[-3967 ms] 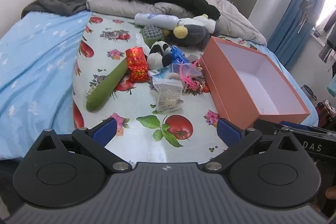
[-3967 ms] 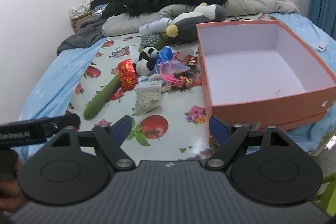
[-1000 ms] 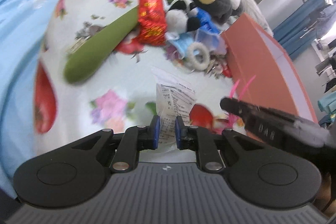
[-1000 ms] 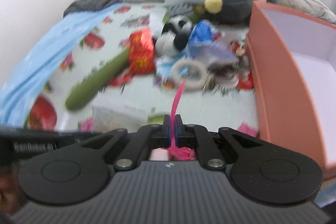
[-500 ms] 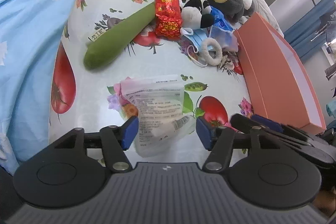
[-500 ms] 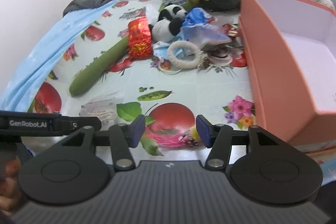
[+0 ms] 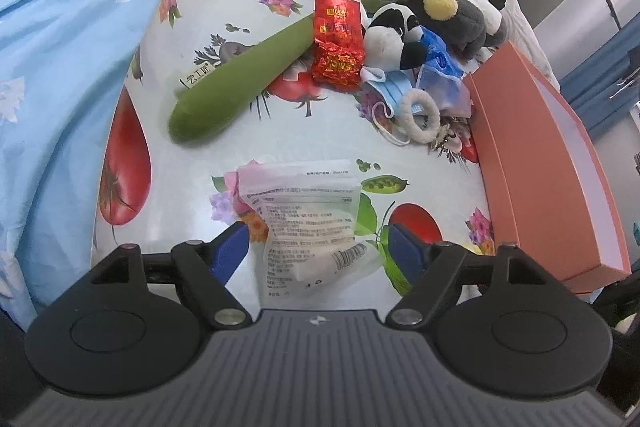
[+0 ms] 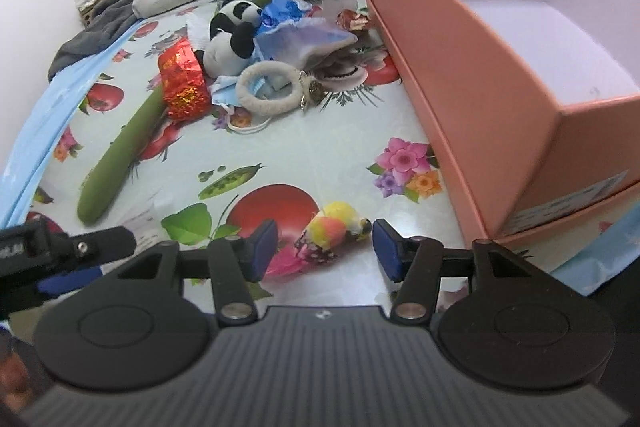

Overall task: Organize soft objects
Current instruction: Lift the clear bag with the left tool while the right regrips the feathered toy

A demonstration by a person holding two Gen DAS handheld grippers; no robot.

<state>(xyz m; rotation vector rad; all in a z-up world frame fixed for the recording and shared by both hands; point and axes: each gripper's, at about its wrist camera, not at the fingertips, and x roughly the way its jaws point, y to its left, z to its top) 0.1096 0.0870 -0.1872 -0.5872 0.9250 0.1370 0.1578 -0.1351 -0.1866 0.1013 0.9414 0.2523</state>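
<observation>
A clear plastic packet [image 7: 308,219] with a printed label lies flat on the fruit-print cloth between the blue pads of my left gripper [image 7: 318,251]. Those jaws are opening and neither pad touches the packet. In the right wrist view a pink feather toy [image 8: 332,227] with a yellow pompom lies on the cloth between the pads of my right gripper [image 8: 324,247]. Its jaws are closing a little, with a gap on both sides of the toy. The orange box [image 8: 480,67] stands open and bare inside, to the right.
Further back lie a green plush cucumber [image 7: 240,79], a red foil packet [image 7: 338,43], a panda plush [image 7: 392,39], a fluffy white ring [image 7: 418,115], a face mask and a grey penguin plush [image 7: 460,15]. Blue bedding [image 7: 60,27] lies to the left, dark clothes behind.
Both grippers were shut a second ago, the left on the packet and the right on the pink feather toy. Both have let go, and each thing now lies on the cloth between spread pads.
</observation>
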